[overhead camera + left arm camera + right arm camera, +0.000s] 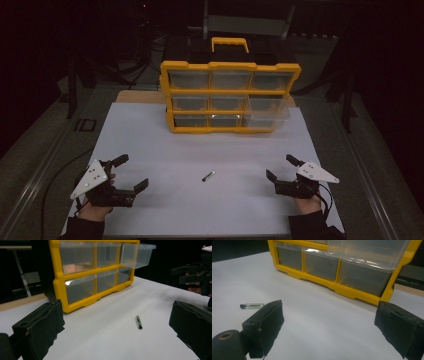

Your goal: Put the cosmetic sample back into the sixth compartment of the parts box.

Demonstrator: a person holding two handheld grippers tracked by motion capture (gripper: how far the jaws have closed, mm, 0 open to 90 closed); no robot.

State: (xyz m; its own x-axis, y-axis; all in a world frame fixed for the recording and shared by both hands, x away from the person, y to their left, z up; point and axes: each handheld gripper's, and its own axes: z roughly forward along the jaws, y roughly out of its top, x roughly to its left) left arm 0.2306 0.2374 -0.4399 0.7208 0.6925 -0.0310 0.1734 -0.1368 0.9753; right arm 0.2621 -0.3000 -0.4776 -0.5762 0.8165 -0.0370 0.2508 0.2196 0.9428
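A small clear vial with a black cap (208, 176) lies on the white table (150, 150) between the two hands; it also shows in the left gripper view as the vial (139, 322) and in the right gripper view as the vial (252, 306). My left gripper (134, 173) rests at the near left, open and empty. My right gripper (281, 167) rests at the near right, open and empty. A yellow organiser with clear drawers (229, 97) stands at the back; its middle-right drawer (267, 111) is pulled out.
The organiser (75, 280) has a yellow handle (230, 44) on top. Its pulled-out drawer (364, 251) overhangs the table. Dark surroundings and a grey floor lie past the table edges. Cables trail from both grippers.
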